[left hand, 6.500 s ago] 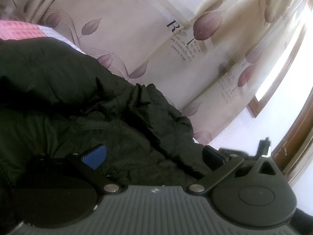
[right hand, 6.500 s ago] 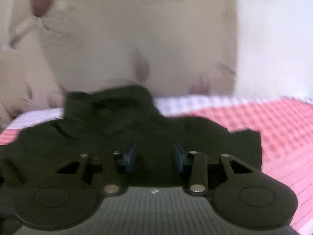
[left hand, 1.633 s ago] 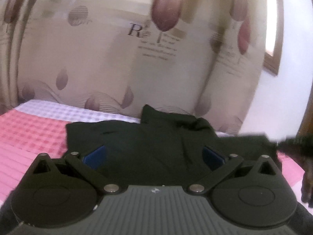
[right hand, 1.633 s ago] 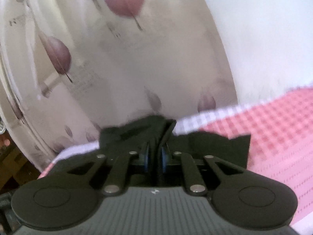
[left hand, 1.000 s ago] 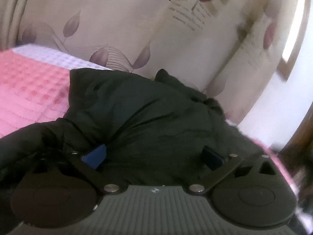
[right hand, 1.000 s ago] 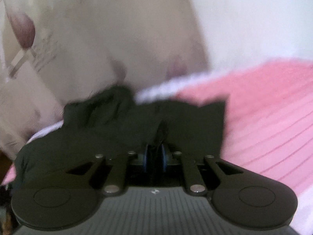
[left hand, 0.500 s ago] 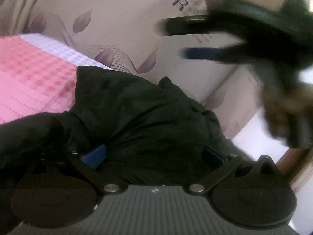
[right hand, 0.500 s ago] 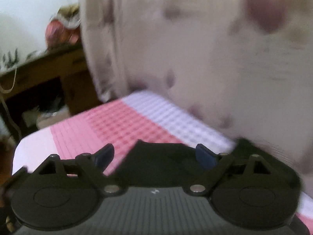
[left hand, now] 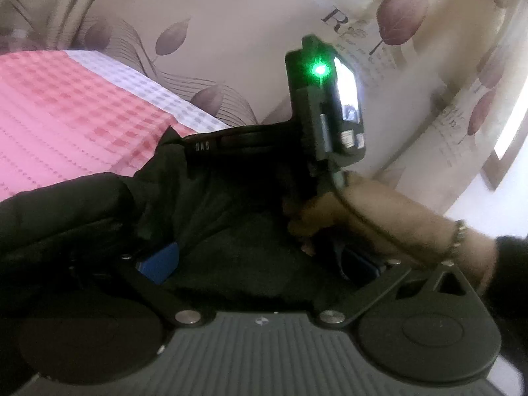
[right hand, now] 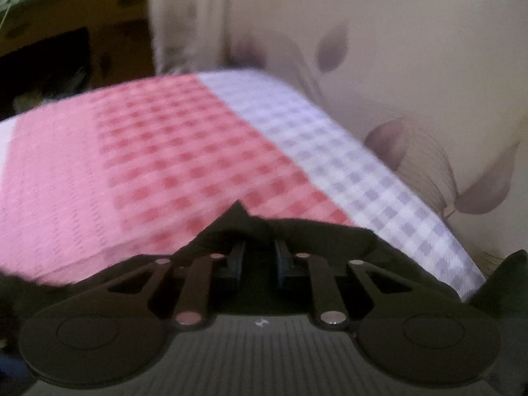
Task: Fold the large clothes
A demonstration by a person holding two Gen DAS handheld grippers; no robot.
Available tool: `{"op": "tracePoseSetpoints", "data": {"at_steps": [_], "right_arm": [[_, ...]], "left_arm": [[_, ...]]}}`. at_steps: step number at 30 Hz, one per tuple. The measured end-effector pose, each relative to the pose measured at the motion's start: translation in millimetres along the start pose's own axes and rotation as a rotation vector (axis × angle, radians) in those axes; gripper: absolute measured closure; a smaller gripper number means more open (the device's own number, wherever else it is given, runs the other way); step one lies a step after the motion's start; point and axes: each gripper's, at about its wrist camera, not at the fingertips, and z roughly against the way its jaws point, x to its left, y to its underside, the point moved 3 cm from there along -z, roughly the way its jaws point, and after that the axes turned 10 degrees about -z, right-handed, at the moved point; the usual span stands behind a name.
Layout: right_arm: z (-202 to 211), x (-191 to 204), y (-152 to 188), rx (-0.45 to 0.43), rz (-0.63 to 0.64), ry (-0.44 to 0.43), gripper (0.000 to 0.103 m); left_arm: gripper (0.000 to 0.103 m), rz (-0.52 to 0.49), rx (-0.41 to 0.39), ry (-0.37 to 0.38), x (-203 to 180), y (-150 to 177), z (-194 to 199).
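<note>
Garment [left hand: 231,231] on bedspread [left hand: 66,115], curtain [left hand: 231,33] behind

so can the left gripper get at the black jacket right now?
Probably yes: left gripper is open with the black jacket right between its fingers; the right hand crosses just beyond, crowding it.

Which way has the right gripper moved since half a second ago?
Yes: right gripper dropped from the curtain lettering onto the black garment, left wrist view. Its jaws have just been closing, fabric between them.

A home bedroom: a bed [right hand: 138,151] under pink checked bedspread (lilac-edged), leaf-print curtain [left hand: 231,33] close behind.
</note>
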Motion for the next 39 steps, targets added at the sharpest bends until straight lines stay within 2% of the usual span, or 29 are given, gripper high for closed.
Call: {"op": "tracePoseSetpoints", "data": {"at_steps": [2, 4, 6, 8, 10, 12, 14, 15, 17, 19, 21, 24, 26, 29, 34, 37, 39], "right_arm": [[-5.2, -7.4, -0.2, -0.044, -0.045, 0.007, 0.088], [-8.8, -3.6, 0.3, -0.071, -0.018, 0.032, 0.088], [-9.8, -6.1, -0.4, -0.068, -0.033, 0.019, 0.088], [-4.2, -15.9, -4.9, -0.037, -0.099, -0.014, 0.087], [18.0, -23.5, -8.7, -0.052, -0.182, -0.015, 0.083], [67.4, -33.8, -4.1, -0.151, -0.259, -0.033, 0.077], [113.7, -44.7, 13.4, -0.186, -0.280, 0.000, 0.064], [135.9, -52.8, 27.9, -0.202, -0.288, 0.035, 0.063], [167.4, -71.6, 62.5, -0.201, -0.285, 0.106, 0.062], [183.8, -97.9, 105.3, -0.145, -0.312, 0.222, 0.062], [195.9, -124.8, 150.8, -0.103, -0.375, 0.279, 0.064], [211.9, -153.3, 193.7, -0.151, -0.424, 0.363, 0.064], [207.7, -168.1, 207.0, -0.168, -0.470, 0.344, 0.064], [193.1, -161.4, 206.5, -0.160, -0.385, 0.395, 0.064], [192.7, -171.2, 207.4, -0.162, -0.402, 0.366, 0.063], [204.2, -168.1, 211.6, -0.182, -0.425, 0.351, 0.062], [227.6, -162.8, 210.7, -0.216, -0.471, 0.396, 0.061]], "left_arm": [[0.000, 0.001, 0.000, -0.001, 1.0, 0.2, 0.0], [0.000, -0.001, 0.003, -0.004, 0.9, 0.7, -0.3], [0.000, 0.003, 0.003, -0.002, 1.4, 1.1, -0.4], [0.000, 0.010, 0.004, -0.001, 4.3, 0.2, -2.5], [0.000, 0.014, 0.002, 0.001, 4.9, 0.0, -2.4], [0.000, 0.020, -0.001, 0.004, 5.5, 0.0, -2.4], [0.000, 0.019, 0.000, 0.003, 5.3, -0.1, -2.4], [0.000, 0.020, 0.000, 0.004, 5.4, -0.1, -2.3], [0.000, 0.020, -0.001, 0.002, 5.1, 0.1, -2.5], [0.000, 0.016, 0.001, -0.001, 4.7, 0.3, -3.2], [0.000, 0.014, 0.001, -0.001, 4.4, 0.7, -3.4], [0.000, 0.005, 0.007, 0.005, 3.5, 1.3, -4.5], [0.000, -0.004, 0.012, 0.005, 2.6, 1.1, -5.9], [0.000, -0.012, 0.016, -0.002, 1.6, 1.7, -6.9], [0.000, -0.020, 0.020, -0.008, 1.6, 1.9, -7.0], [0.000, -0.029, 0.022, -0.016, -0.4, 1.3, -7.6], [0.000, -0.039, 0.026, -0.025, -2.1, 1.0, -7.6]]}}
